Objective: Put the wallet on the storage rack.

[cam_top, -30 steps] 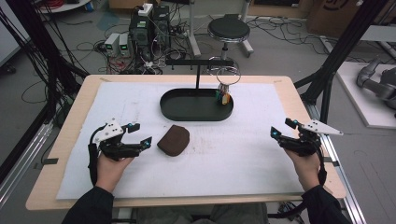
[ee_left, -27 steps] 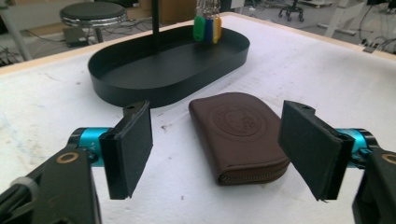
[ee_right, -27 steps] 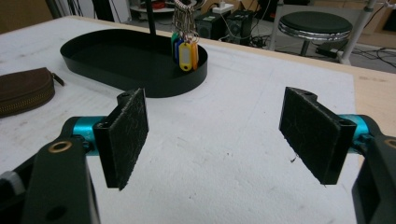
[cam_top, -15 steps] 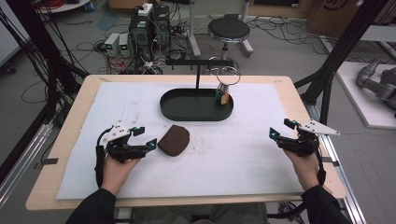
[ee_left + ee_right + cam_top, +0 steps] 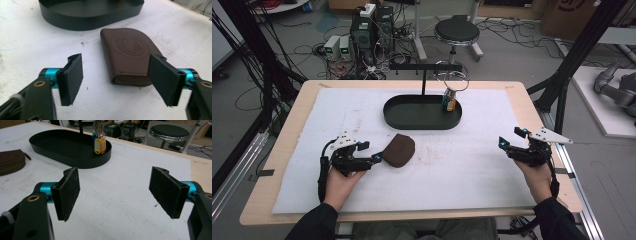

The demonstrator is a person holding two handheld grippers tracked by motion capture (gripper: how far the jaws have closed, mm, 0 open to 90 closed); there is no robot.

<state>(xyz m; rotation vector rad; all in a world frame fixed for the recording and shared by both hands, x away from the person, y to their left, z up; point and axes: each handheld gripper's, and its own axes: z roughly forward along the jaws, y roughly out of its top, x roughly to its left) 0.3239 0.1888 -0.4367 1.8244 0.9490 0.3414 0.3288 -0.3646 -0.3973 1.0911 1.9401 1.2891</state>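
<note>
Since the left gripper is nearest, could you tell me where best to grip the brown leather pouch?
Grip the pouch across its straight zippered end, coming from the person's side. It lies flat, and that end faces the open left gripper, narrow enough to fit between the fingers.

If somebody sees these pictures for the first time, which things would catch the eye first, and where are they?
Probably the brown leather pouch, lying flat on the white mat, just ahead of the open left gripper. Behind it, at the table's far side, stands a black oval tray with bright key tags hanging over its right end. The right gripper hovers open near the table's right edge.
</note>
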